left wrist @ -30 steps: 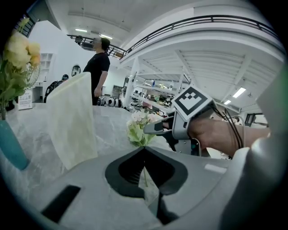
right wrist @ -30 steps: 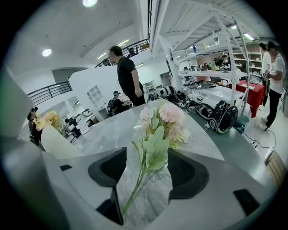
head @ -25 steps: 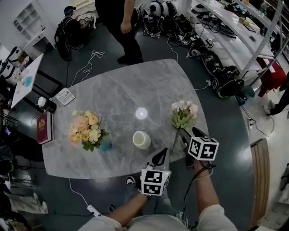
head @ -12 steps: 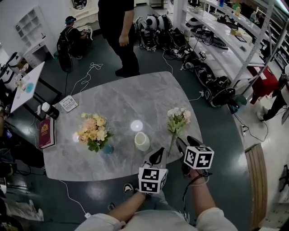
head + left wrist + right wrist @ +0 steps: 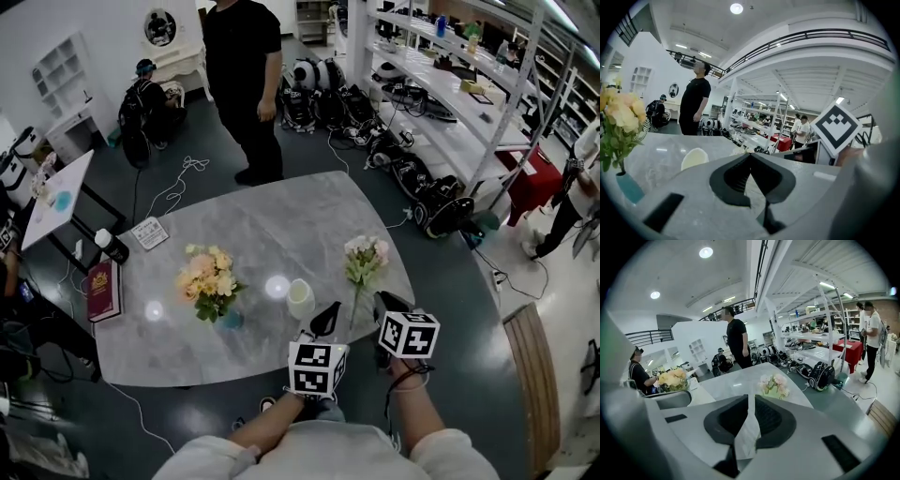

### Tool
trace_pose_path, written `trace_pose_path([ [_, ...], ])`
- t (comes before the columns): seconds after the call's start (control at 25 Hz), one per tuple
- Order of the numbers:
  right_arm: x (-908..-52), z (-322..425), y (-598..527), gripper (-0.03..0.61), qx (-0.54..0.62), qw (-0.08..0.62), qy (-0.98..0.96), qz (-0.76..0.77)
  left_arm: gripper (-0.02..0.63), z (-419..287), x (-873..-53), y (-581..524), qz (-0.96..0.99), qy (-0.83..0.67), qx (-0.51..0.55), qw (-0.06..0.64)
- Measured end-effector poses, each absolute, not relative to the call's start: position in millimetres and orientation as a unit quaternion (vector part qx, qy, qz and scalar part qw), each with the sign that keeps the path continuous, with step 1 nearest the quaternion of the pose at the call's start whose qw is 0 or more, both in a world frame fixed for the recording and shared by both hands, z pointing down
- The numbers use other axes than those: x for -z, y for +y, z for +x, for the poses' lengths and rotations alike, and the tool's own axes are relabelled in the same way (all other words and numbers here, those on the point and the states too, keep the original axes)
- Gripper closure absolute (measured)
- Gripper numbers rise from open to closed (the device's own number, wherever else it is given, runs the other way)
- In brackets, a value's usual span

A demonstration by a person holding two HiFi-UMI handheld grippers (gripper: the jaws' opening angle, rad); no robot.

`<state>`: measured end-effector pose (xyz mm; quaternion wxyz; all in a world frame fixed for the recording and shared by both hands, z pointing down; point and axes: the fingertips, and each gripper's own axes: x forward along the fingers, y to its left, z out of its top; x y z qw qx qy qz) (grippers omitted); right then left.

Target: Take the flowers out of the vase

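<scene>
Right gripper view: we see the right gripper (image 5: 749, 398) with its jaws drawn almost together and a thin slit left between the tips. They have just been closing. Only the grey top of the bench (image 5: 740, 377) shows through the slit, so this gripper pinches nothing. Just beyond the tips lie the flowers (image 5: 773, 385), a small bunch of pale pink and white heads, resting on the bench.

In the left gripper view the left gripper (image 5: 750, 155) has its jaws pressed together tip to tip, with nothing between them. The cream vase (image 5: 693, 158) stands upright past them, a little to the left.

From the head view we find both grippers at the near edge of the bench, side by side. The flowers are out of the vase and lie to its right, heads away from us. The stem runs back toward us and ends between the two grippers. Neither gripper holds it.

Further left of the vase a fuller bouquet (image 5: 210, 277) of peach and yellow blooms stands in a blue pot (image 5: 231, 320). At the bench's left edge we see a red book (image 5: 103, 291) and a dark bottle (image 5: 111, 246) with a white cap.

Beyond the far edge a person (image 5: 242, 84) in black stands on the floor. White shelving (image 5: 450, 84) runs along the right.
</scene>
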<state>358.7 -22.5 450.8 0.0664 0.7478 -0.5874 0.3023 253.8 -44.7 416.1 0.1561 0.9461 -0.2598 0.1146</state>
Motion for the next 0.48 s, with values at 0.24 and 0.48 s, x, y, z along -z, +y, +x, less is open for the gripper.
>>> trace_pose_path([
  [0.24,-427.0,342.8,-26.4,0.558,-0.276,0.047,-0.588,0.759,0.606,233.9,-399.9,-53.7,0.949,-0.262,-0.096,0.145],
  [0.48,-416.6,318.9,-34.6,0.565,-0.258,0.043,-0.59,0.764,0.606,208.2,-387.9,-71.8,0.947,-0.278,-0.078,0.14],
])
